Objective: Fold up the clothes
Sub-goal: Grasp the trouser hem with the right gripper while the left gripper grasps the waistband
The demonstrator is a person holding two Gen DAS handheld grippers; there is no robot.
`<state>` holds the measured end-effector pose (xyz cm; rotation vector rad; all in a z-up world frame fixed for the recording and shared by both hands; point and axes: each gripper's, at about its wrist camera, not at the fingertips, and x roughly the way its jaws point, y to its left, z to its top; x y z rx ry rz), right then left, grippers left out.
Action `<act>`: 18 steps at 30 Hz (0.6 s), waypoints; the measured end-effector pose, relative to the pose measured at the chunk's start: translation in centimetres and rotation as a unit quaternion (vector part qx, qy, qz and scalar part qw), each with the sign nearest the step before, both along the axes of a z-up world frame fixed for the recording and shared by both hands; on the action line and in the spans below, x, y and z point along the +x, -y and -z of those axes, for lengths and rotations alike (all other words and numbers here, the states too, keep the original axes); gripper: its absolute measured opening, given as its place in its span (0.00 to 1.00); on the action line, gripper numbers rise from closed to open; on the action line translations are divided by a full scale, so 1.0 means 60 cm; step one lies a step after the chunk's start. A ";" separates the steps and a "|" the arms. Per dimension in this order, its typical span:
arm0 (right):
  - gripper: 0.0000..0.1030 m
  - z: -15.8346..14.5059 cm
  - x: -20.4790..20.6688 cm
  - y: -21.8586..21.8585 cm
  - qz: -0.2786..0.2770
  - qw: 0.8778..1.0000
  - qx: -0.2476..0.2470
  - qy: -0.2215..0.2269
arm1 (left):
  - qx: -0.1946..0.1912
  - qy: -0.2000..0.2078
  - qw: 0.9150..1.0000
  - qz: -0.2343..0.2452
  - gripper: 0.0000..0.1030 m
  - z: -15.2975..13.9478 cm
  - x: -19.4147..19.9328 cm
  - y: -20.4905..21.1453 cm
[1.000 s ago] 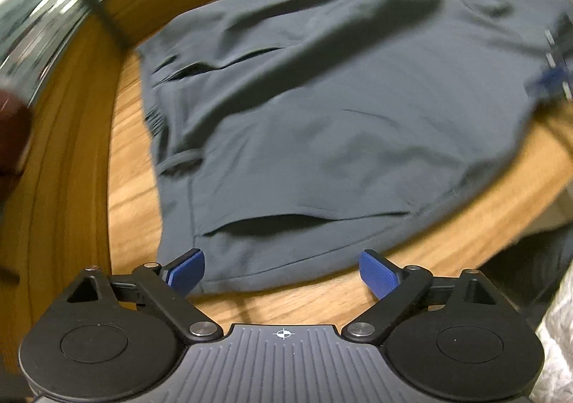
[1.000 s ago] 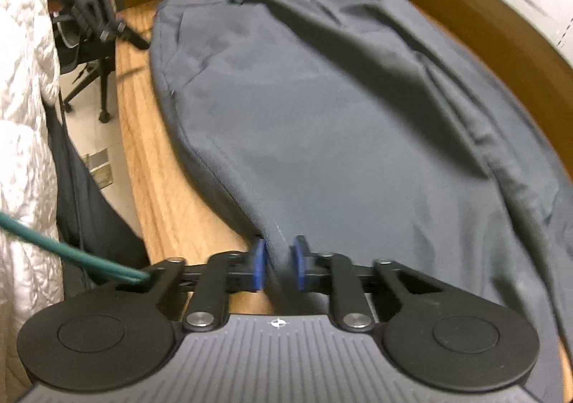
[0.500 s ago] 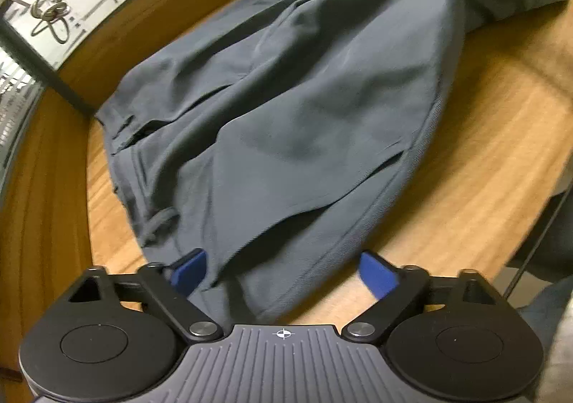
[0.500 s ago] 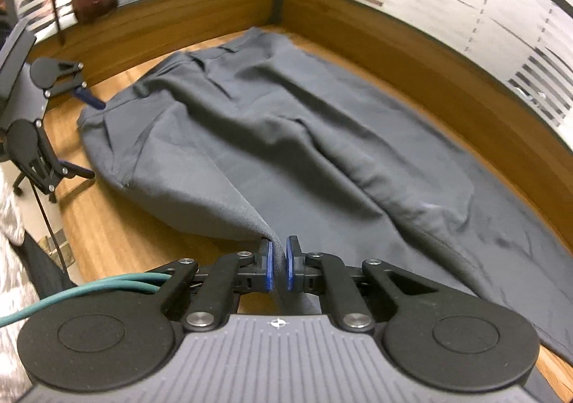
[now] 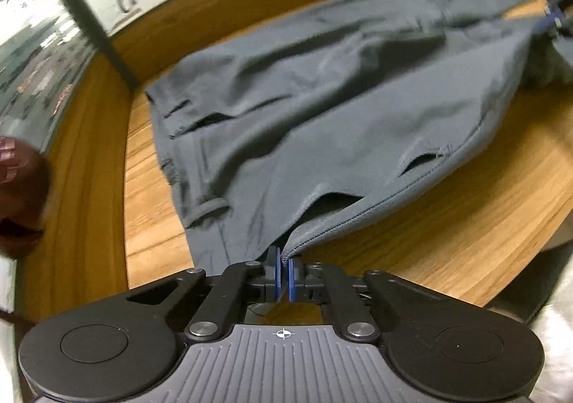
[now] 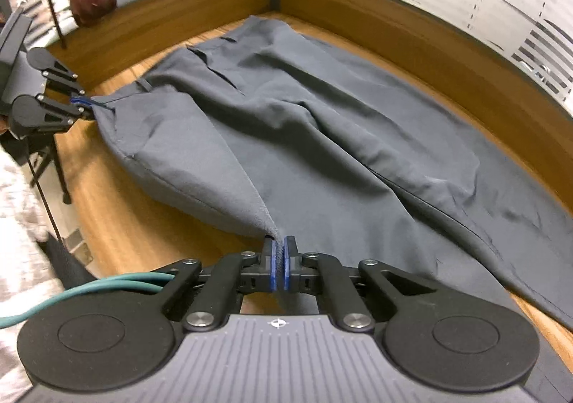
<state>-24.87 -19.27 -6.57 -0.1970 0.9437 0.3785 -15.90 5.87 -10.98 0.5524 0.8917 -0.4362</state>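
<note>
Grey trousers (image 6: 322, 138) are lying spread across the wooden desk (image 6: 136, 224), waistband toward the far corner partition and legs trailing off to the right in the right wrist view. The left gripper (image 5: 283, 274) is pinching the near waist corner, its blue pads clamped together on the side-seam edge beside an open pocket slit (image 5: 329, 200). The right gripper (image 6: 278, 268) is holding the same near edge farther down the leg, jaws closed on a raised peak of cloth. Between the two grips the near edge is lifting clear of the desk.

Likely risks, judged from this pose: each grip is taking only a thin bite of fabric, so tension along the edge may pull it free; uneven lifting may drag the far leg and crease the fold; the gaping pocket may bunch under the layer being carried over.
</note>
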 end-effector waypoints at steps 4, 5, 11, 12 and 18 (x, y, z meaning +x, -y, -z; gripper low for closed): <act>0.04 -0.043 -0.006 -0.003 0.000 0.999 -0.018 0.030 | -0.025 0.014 1.000 -0.008 0.06 -0.056 0.015 -0.002; 0.04 -0.057 0.000 -0.001 0.005 0.999 -0.021 0.042 | -0.030 0.021 0.999 -0.013 0.06 -0.072 0.024 0.002; 0.03 -0.131 0.075 0.018 0.024 0.992 -0.054 0.110 | -0.026 0.094 0.994 -0.052 0.05 -0.139 0.079 0.045; 0.03 -0.140 0.092 0.021 0.023 0.991 -0.063 0.119 | -0.021 0.109 0.992 -0.059 0.05 -0.148 0.089 0.056; 0.03 -0.178 0.208 0.052 0.016 0.982 -0.108 0.156 | -0.036 0.137 0.984 -0.105 0.05 -0.194 0.173 0.088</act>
